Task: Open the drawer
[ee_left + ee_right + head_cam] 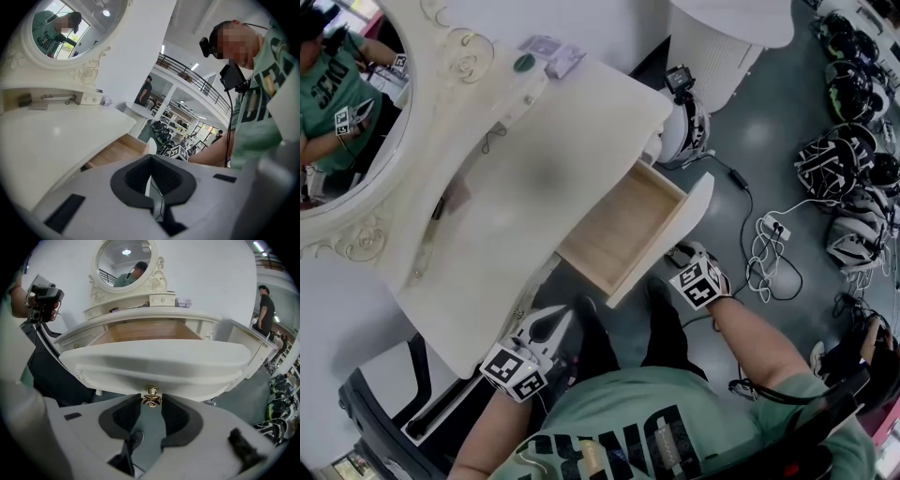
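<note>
The cream dressing table's drawer stands pulled well out, its bare wooden inside empty. In the right gripper view its curved white front fills the middle, with a small gold knob under it. My right gripper is shut on that knob, one pad against each side. The head view shows the right gripper at the drawer front's outer face. My left gripper hangs low near the table's front edge, away from the drawer. Its tips meet with nothing between them.
An oval mirror and small items sit at the table's back. Several helmets and loose cables lie on the floor to the right. A white round cabinet stands beyond the drawer. A black chair frame is at lower left.
</note>
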### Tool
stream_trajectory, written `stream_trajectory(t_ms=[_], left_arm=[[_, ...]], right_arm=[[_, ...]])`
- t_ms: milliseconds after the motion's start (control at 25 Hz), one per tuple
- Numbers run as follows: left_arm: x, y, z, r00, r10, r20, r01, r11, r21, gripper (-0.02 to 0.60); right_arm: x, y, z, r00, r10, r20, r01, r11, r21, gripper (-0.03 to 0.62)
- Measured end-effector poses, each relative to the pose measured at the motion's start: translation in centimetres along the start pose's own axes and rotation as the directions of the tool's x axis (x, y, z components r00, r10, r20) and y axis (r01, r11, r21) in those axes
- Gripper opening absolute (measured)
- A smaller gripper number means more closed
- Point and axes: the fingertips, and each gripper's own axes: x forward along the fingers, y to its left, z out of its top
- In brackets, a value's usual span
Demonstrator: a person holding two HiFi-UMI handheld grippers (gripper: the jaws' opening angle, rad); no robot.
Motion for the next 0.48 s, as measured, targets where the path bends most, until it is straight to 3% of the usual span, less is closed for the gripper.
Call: stream_trajectory(t_ms=[480], left_arm=[[0.8, -0.7, 0.0, 1.0, -0.017, -0.007, 0.017, 1.0, 0.004, 0.009]], right_arm=[[-1.2, 0.1, -2.2, 1.0, 0.002, -0.011, -0.002, 1.0, 0.005, 0.143]])
